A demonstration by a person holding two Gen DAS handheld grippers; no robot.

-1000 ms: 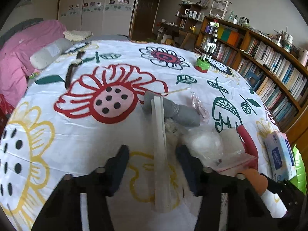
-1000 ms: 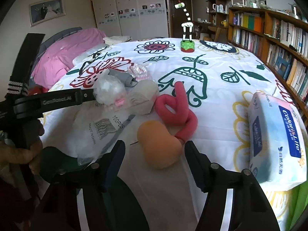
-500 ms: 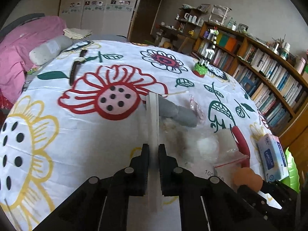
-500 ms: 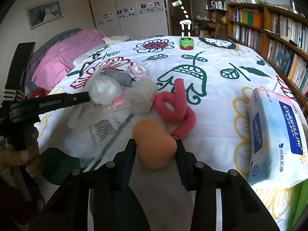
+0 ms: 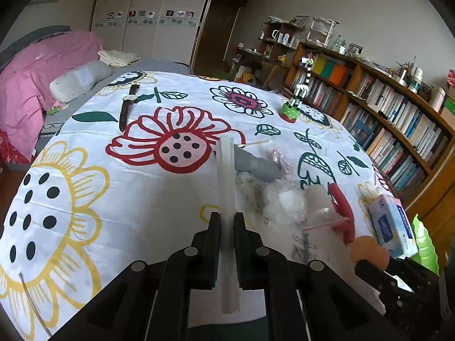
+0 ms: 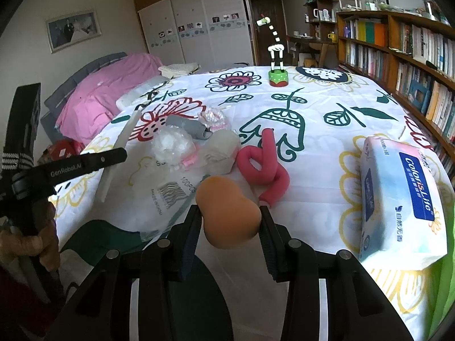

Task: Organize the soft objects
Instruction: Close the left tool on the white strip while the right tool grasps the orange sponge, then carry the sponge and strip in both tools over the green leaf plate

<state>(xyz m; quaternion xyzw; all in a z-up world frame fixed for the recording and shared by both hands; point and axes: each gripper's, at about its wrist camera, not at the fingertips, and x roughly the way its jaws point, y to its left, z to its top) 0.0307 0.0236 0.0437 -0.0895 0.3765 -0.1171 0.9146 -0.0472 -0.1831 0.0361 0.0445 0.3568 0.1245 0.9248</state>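
My left gripper (image 5: 226, 218) is shut on the edge of a clear plastic zip bag (image 5: 226, 176), held upright above the flowered cloth; the bag's edge also shows in the right wrist view (image 6: 119, 147). My right gripper (image 6: 230, 213) is shut on an orange makeup sponge (image 6: 227, 213), lifted just above the cloth; the sponge also shows in the left wrist view (image 5: 368, 251). On the cloth lie a pink foam curler (image 6: 263, 164), a grey roll (image 6: 187, 126), a bag of white cotton (image 6: 170, 145) and a white sponge (image 6: 221, 149).
A tissue pack (image 6: 398, 199) lies at the right. A toy giraffe on a green base (image 6: 277, 65) stands at the back. A wristwatch (image 5: 126, 108) lies far left. A bookshelf (image 5: 384, 119) runs along the right, a pink bed (image 5: 42, 79) at the left.
Both grippers have closed: the left on the bag's edge, the right on the orange sponge. Both have since lifted slightly with their loads.
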